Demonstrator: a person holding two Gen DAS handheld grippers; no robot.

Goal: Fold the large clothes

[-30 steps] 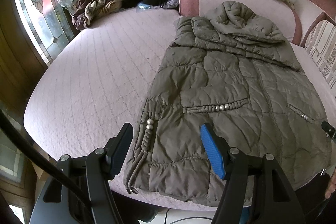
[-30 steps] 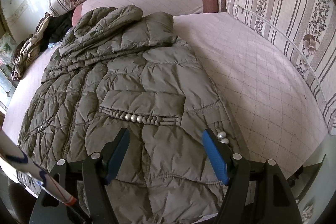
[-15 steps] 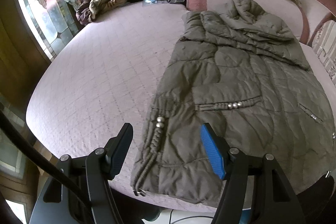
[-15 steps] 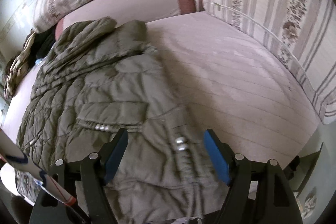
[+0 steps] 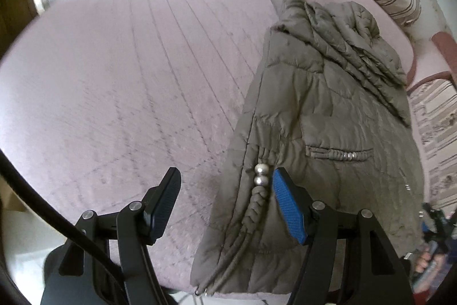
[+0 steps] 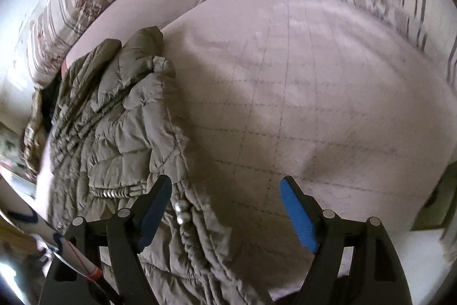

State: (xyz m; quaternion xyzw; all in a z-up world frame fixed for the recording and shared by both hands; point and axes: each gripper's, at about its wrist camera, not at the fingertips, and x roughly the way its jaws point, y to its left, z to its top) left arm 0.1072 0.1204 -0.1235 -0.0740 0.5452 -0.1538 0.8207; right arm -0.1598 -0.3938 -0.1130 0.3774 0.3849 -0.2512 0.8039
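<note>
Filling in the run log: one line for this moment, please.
phase: reaching for side edges | coat: flat on bed | left gripper: open | right gripper: open

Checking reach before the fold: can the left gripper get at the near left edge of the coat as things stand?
Probably yes. The left gripper is open, the coat edge with its two silver beads lies between its fingers, and nothing covers it on the bed.

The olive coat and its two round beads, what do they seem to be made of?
The coat looks like quilted synthetic shell, padded and matte: stitched puffy panels, soft creases. The beads look like shiny silver metal or metallised plastic; which of the two cannot be told.
</note>
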